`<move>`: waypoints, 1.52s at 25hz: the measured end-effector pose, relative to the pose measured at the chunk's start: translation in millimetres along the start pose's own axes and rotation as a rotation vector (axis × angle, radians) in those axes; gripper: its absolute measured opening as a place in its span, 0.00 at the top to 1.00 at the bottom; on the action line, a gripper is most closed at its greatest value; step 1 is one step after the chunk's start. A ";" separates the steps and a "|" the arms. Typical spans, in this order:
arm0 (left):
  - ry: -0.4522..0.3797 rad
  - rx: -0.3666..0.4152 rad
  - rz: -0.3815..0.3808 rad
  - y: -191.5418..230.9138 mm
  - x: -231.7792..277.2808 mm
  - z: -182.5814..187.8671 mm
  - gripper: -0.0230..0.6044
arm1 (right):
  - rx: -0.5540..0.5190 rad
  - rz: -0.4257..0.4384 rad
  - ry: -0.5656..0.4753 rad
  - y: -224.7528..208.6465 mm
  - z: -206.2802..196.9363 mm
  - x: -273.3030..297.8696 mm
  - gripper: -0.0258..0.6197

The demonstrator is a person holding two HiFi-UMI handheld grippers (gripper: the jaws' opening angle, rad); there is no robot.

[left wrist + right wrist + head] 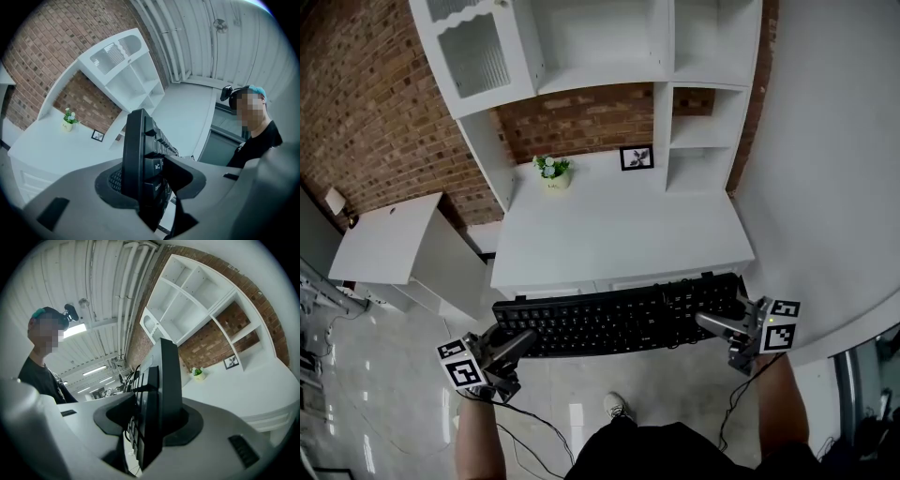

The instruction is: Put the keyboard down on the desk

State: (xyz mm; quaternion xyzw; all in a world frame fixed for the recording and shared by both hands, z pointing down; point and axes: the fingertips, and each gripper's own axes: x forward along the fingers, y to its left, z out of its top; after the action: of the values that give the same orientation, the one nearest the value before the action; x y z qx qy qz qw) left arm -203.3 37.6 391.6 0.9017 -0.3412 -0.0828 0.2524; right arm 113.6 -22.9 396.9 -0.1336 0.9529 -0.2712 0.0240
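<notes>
The long black plastic keyboard [619, 319], pinched at its ends by the left tool [520, 343] and right tool [714, 323], could be caught on the white desk [619, 234] edge if lowered early.

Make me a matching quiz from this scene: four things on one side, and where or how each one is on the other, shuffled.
1. keyboard
2. potted plant
3. picture frame
4. wall

A. at the back of the desk, right of the plant
B. red brick
C. held in the air by the left gripper and right gripper
D. back left of the desk

Pairs: 1-C, 2-D, 3-A, 4-B
</notes>
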 end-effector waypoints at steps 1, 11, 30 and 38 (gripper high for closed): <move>-0.002 0.000 -0.003 5.9 -2.4 3.7 0.67 | -0.002 -0.002 0.000 -0.8 1.6 7.0 0.67; -0.008 0.007 -0.012 73.3 -29.5 49.5 0.67 | -0.016 -0.010 -0.004 -13.5 20.4 89.2 0.67; -0.011 0.015 0.002 102.0 -29.3 64.7 0.67 | -0.025 0.012 -0.007 -34.5 30.7 119.4 0.67; 0.003 0.012 0.021 146.7 9.7 92.2 0.67 | -0.002 0.027 -0.006 -91.1 60.0 143.4 0.67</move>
State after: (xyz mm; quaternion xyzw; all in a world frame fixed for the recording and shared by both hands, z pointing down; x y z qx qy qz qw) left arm -309.7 -99.4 387.8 0.8997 -0.3505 -0.0767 0.2485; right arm 4.6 -166.3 397.3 -0.1216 0.9548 -0.2696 0.0301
